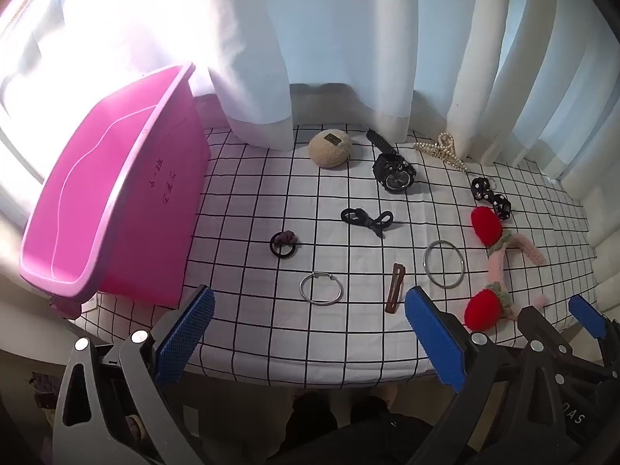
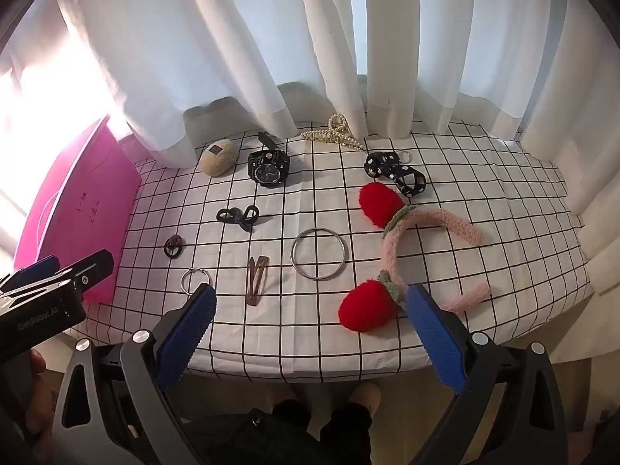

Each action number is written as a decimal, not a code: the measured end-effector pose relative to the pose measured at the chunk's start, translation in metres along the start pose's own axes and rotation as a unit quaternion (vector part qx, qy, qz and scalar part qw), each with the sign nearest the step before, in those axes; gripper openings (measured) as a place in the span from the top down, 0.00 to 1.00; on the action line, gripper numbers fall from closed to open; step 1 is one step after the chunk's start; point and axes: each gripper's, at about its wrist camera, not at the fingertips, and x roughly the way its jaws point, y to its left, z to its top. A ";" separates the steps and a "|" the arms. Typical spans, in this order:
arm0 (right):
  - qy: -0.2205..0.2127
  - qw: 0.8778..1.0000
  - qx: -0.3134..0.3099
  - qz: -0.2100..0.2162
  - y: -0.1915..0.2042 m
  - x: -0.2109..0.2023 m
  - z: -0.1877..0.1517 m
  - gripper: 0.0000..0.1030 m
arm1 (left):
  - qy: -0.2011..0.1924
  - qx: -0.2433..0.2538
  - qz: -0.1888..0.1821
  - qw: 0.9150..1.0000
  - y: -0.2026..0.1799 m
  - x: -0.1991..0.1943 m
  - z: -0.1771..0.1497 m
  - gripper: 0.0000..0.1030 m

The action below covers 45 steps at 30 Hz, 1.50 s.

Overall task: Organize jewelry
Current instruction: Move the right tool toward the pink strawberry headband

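Now both my left gripper (image 1: 308,333) and right gripper (image 2: 310,329) hold their jaws apart, empty, near the surface (image 2: 465,178); a brown clip (image 2: 256,279) and rings lie ahead, pink bin (image 1: 116,209) left.

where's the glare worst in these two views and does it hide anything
Left wrist view: sunlight through the curtain blows out the upper left, washing over the pink bin rim; jewelry stays clear. Right wrist view: the same glare sits at the left edge above the bin; fisheye bends the checked cloth lines in both.
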 end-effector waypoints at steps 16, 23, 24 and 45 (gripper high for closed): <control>0.000 1.000 0.001 0.001 0.001 -0.002 -0.001 0.09 | -0.005 -0.001 0.002 1.000 0.001 -0.005 -0.002 0.06; 0.000 1.000 0.001 0.002 0.002 -0.004 0.000 0.09 | -0.006 0.000 0.002 1.000 0.001 -0.005 -0.002 0.06; 0.000 1.000 0.001 0.002 0.002 -0.003 0.000 0.09 | -0.006 0.000 0.002 1.000 0.002 -0.006 -0.001 0.06; -0.001 1.000 0.002 0.003 0.003 -0.005 0.000 0.09 | -0.006 -0.002 0.001 1.000 0.004 -0.008 -0.002 0.06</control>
